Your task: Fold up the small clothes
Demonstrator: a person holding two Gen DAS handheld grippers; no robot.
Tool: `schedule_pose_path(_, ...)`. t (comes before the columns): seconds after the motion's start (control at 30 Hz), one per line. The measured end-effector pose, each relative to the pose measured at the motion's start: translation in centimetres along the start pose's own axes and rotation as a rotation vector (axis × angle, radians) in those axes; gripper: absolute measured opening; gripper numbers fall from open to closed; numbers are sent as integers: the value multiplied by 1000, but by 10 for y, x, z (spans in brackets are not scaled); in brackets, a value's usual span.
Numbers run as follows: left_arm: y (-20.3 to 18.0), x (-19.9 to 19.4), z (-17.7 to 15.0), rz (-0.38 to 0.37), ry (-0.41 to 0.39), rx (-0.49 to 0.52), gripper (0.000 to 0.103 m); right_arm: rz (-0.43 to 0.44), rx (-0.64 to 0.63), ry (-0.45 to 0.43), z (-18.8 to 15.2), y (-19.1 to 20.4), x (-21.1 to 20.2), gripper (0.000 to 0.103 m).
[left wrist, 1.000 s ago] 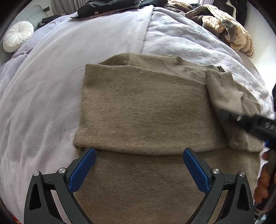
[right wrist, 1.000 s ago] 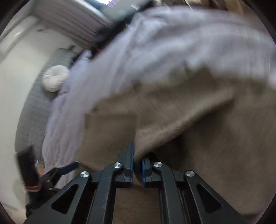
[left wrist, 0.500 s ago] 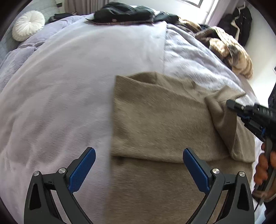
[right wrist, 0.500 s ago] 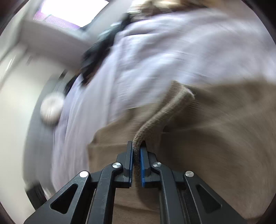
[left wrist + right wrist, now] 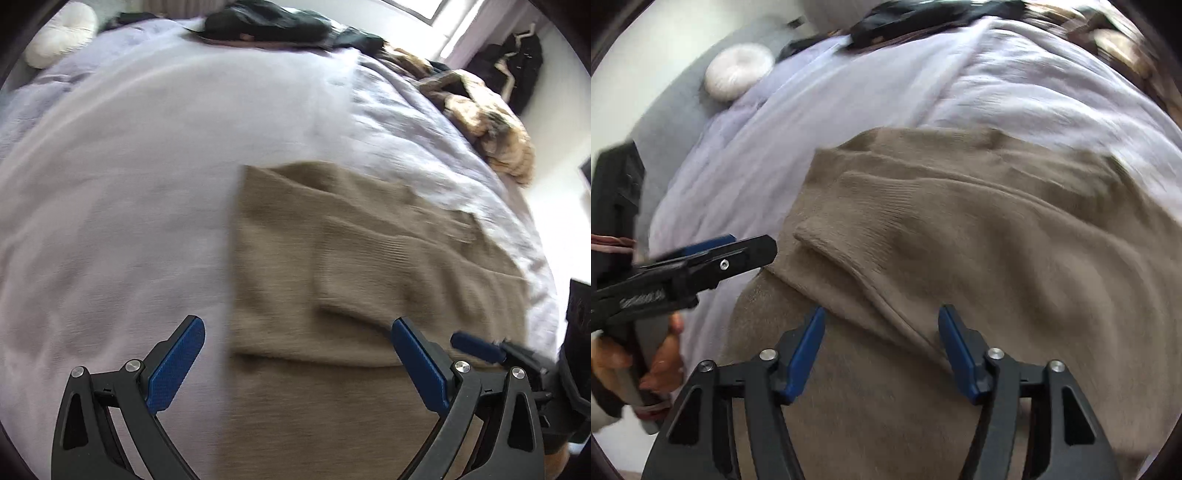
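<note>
We are looking at a tan sweater (image 5: 369, 266) lying part-folded on a lilac bedspread (image 5: 129, 184), and every place below is given from that sweater. Our left gripper (image 5: 297, 363) is hanging over its near edge with the jaws spread wide and nothing between them. Only the right wrist view is showing the hand (image 5: 657, 365) gripping that tool's handle, off the sweater's left side. Our right gripper (image 5: 882, 349) has just been opening; its jaws are standing apart above a folded sleeve, and the pads are not pressing on the cloth. In the left wrist view that gripper is showing only one blue tip at the sweater's right corner, so there its state is hard to read.

Beyond the sweater, a round white cushion (image 5: 61, 33) and dark clothes (image 5: 266, 24) are lying at the far side of the bed, with a brown blanket (image 5: 491, 129) heaped to the far right. The sweater's near part is running out of view, and blur is perhaps softening its far edge.
</note>
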State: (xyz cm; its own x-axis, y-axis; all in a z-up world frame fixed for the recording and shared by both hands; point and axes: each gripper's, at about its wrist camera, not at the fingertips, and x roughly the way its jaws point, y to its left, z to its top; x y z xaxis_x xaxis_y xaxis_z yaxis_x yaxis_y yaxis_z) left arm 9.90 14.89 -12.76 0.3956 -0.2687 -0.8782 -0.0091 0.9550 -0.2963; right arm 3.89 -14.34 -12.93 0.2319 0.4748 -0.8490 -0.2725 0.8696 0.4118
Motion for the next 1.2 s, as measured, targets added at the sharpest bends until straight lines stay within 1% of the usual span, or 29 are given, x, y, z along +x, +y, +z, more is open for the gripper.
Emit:
schedule_pose_path(0.07, -12, 12, 4, -33, 39, 8, 102, 7, 145, -20, -13, -32, -19, 68)
schedule_pose_path(0.17, -24, 27, 11, -47, 64, 10, 101, 20, 413, -71, -48, -87, -51, 68)
schedule_pose_path(0.2, -26, 31, 13, -53, 69, 4, 101, 25, 524, -102, -64, -109, -63, 68)
schedule_pose_path(0.3, -28, 39, 19, -54, 81, -13, 100, 7, 725, -184, -98, -152, -87, 68)
schedule_pose_path(0.33, -29, 41, 22, -52, 79, -18, 92, 7, 766, -202, -102, -164, -91, 68)
schedule_pose_path(0.37, -29, 44, 24, -44, 86, -21, 81, 24, 825, -229, -109, -176, -93, 68)
schedule_pose_path(0.4, -29, 46, 24, -32, 95, -19, 75, 50, 866, -254, -115, -183, -97, 68)
schedule_pose_path(0.43, -28, 47, 24, -25, 99, -16, 55, 74, 901, -277, -118, -189, -98, 68)
schedule_pose_path(0.47, -28, 48, 25, -11, 102, -5, 33, 92, 929, -297, -120, -195, -99, 67)
schedule_pose_path(0.5, -28, 47, 25, -14, 102, 7, 24, 107, 949, -321, -119, -199, -98, 52)
schedule_pose_path(0.53, -27, 46, 26, -30, 104, 9, 14, 106, 949, -321, -117, -202, -97, 14)
schedule_pose_path(0.57, -25, 41, 26, -48, 99, -2, 14, 97, 941, -308, -113, -200, -94, 7)
schedule_pose_path(0.63, -24, 27, 24, -80, 67, 4, 14, 83, 890, -316, -104, -198, -101, 7)
schedule_pose_path(0.67, -26, 22, 22, -80, 51, 16, 14, 65, 851, -317, -101, -198, -107, 7)
schedule_pose_path(0.7, -27, 17, 18, -71, 41, 31, 14, 38, 799, -319, -95, -198, -115, 7)
schedule_pose_path(0.77, -26, 20, 11, -53, 46, 45, 14, -2, 747, -302, -90, -198, -118, 7)
schedule_pose_path(0.83, -22, 29, 4, -22, 70, 44, 14, -21, 738, -261, -90, -205, -110, 7)
schedule_pose_path(0.9, -18, 29, 0, -9, 63, 40, 14, -20, 746, -199, -103, -213, -101, 7)
schedule_pose_path(0.97, -17, 22, -1, 10, 48, 46, 14, -7, 756, -183, -109, -214, -98, 8)
schedule_pose_path(1.0, -16, 18, -2, 37, 45, 53, 15, -11, 752, -181, -111, -212, -101, 9)
schedule_pose_path(1.03, -14, 14, -2, 80, 38, 63, 25, -22, 745, -177, -109, -207, -103, 12)
schedule_pose_path(1.07, -13, 10, -1, 112, 31, 70, 57, -38, 736, -176, -109, -203, -106, 12)
schedule_pose_path(1.1, -11, 6, -1, 135, 20, 74, 77, -56, 721, -181, -111, -198, -113, 13)
schedule_pose_path(1.13, -10, -3, 0, 151, -25, 78, 84, -69, 707, -185, -111, -194, -117, 15)
schedule_pose_path(1.17, -9, -7, 1, 145, -46, 88, 84, -88, 692, -192, -110, -192, -122, 18)
schedule_pose_path(1.2, -10, -10, 4, 137, -49, 106, 84, -111, 676, -209, -108, -190, -129, 32)
